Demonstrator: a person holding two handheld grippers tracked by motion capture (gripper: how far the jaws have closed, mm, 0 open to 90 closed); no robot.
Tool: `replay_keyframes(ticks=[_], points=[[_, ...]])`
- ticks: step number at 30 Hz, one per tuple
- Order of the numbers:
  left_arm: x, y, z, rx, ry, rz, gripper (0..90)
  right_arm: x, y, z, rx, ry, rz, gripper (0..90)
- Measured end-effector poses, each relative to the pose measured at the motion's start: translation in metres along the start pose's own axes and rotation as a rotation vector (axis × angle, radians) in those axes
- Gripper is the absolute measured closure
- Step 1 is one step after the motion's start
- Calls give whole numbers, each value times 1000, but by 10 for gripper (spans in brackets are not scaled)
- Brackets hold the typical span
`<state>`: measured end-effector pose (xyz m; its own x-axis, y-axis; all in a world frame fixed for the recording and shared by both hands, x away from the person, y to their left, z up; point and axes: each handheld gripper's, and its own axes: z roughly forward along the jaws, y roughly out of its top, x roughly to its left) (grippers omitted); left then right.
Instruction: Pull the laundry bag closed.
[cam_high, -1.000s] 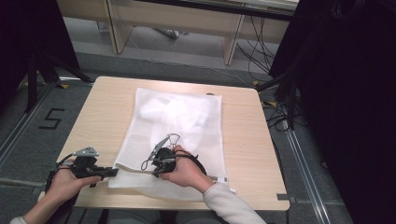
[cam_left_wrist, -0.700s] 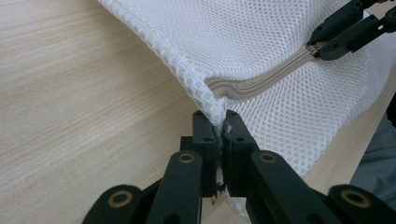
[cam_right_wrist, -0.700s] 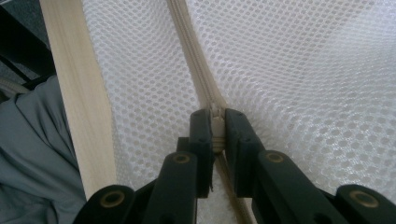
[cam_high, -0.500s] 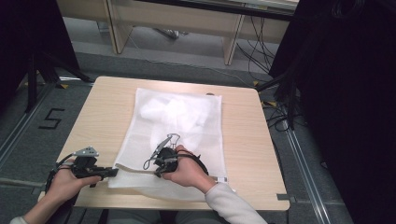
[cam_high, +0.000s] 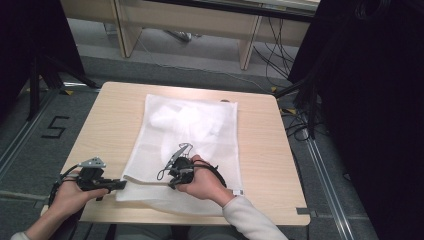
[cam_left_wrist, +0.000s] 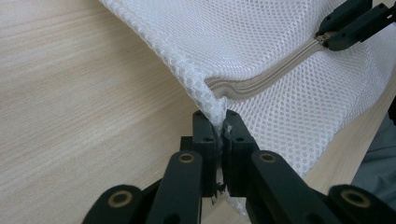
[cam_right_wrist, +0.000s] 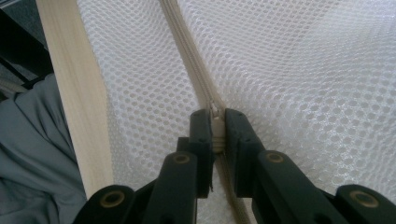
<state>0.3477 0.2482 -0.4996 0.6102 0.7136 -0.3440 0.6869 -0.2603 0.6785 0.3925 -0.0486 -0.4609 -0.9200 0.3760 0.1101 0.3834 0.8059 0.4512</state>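
One mesh bag (cam_high: 192, 135), one table (cam_high: 265, 150), two claws.

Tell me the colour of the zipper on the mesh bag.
Beige, against the white mesh bag; the zipper shows best in the right gripper view.

Even, soft light on the pale table (cam_high: 120, 115), dark surroundings; close views sharp, nearest parts slightly blurred.

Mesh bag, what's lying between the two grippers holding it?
Between the left gripper and right gripper, the mesh bag shows its beige zipper, seen in the left gripper view.
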Motion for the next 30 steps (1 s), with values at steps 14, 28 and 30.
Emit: replay_keyframes(ticks=[14,28,30], points=[[0,0,0,3,0,3,851,-2,-3,-4,0,-7,14,827],[0,0,0,-1,-5,3,851,-3,-4,-6,4,-6,24,827],[0,0,0,-2,-6,2,851,-3,-4,-6,4,-4,24,827]])
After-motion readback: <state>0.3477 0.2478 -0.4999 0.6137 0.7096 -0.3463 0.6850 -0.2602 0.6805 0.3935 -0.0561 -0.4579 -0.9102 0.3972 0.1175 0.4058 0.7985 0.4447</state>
